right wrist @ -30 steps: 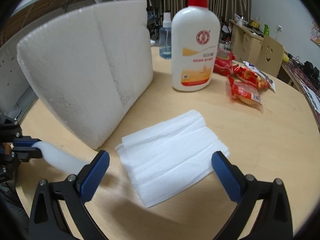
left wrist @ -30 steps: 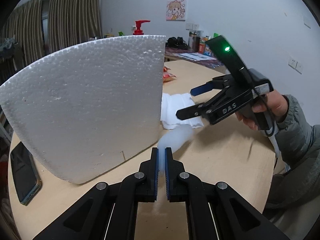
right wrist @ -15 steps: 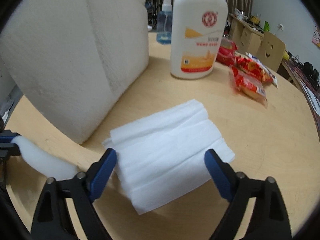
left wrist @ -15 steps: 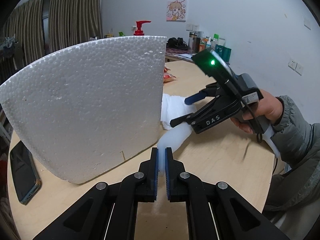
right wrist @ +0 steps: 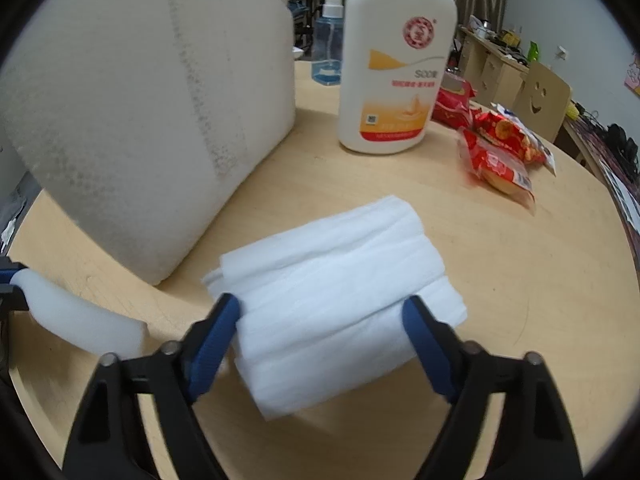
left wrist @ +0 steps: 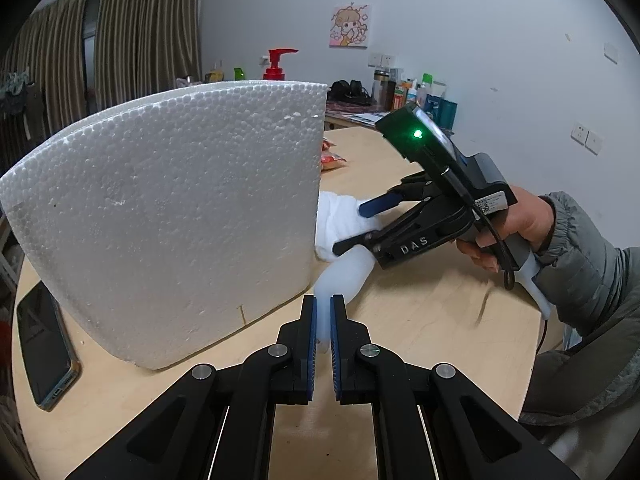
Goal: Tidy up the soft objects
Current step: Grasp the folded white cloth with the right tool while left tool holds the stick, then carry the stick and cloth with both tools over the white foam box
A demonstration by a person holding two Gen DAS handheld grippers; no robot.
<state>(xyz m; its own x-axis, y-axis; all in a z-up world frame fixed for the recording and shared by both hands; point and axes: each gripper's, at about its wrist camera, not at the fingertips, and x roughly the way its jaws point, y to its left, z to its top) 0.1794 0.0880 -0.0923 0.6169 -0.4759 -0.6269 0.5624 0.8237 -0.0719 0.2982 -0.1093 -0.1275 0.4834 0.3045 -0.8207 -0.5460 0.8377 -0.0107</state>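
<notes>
My left gripper (left wrist: 323,309) is shut on one end of a white foam strip (left wrist: 345,271), which lies on the table beside a big styrofoam block (left wrist: 180,208). In the right wrist view the strip (right wrist: 80,320) runs off to the left edge. A folded white cloth (right wrist: 332,280) lies on the table in front of the block (right wrist: 140,100). My right gripper (right wrist: 321,308) straddles the cloth with its jaws closing. Both blue pads (right wrist: 224,320) touch its sides and the cloth humps up between them. The left wrist view shows this gripper (left wrist: 349,227), held by a hand, on the cloth (left wrist: 334,212).
A white lotion bottle (right wrist: 396,60) with a red pump stands behind the cloth, with a small spray bottle (right wrist: 328,52) further back. Red snack packets (right wrist: 496,148) lie to the right. A phone (left wrist: 44,344) lies left of the block. The round wooden table (right wrist: 520,280) ends close by.
My right gripper has come down over the cloth and its jaws have narrowed from wide open to touching the cloth's sides, bunching it. The left gripper and foam strip have not moved.
</notes>
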